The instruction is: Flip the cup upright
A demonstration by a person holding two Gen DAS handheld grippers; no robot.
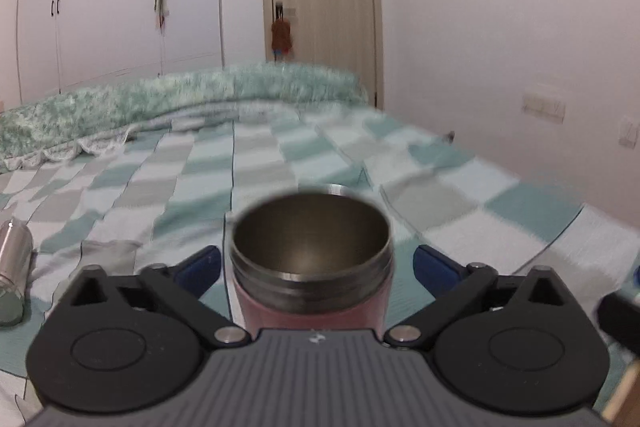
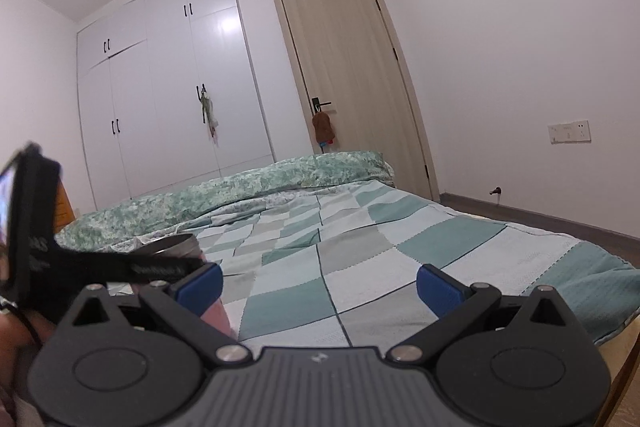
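Note:
A pink cup [image 1: 312, 303] with a steel threaded rim and steel inside stands mouth up between the fingers of my left gripper [image 1: 316, 267]. The blue pads [image 1: 200, 265] stand wide apart, clear of the cup's sides, so the gripper is open. The cup rests on the checked bedspread [image 1: 200, 171]. In the right wrist view the cup [image 2: 180, 247] shows at the left, mostly hidden behind the black body of the left gripper. My right gripper [image 2: 320, 287] is open and empty, low over the bedspread [image 2: 360, 247].
A steel and glass container [image 1: 14, 267] lies at the left edge of the bed. A green fuzzy blanket [image 1: 180, 95] is piled along the far side. A white wardrobe [image 2: 168, 87], a wooden door [image 2: 348, 87] and a white wall stand beyond. The bed's right edge [image 2: 600, 291] drops to the floor.

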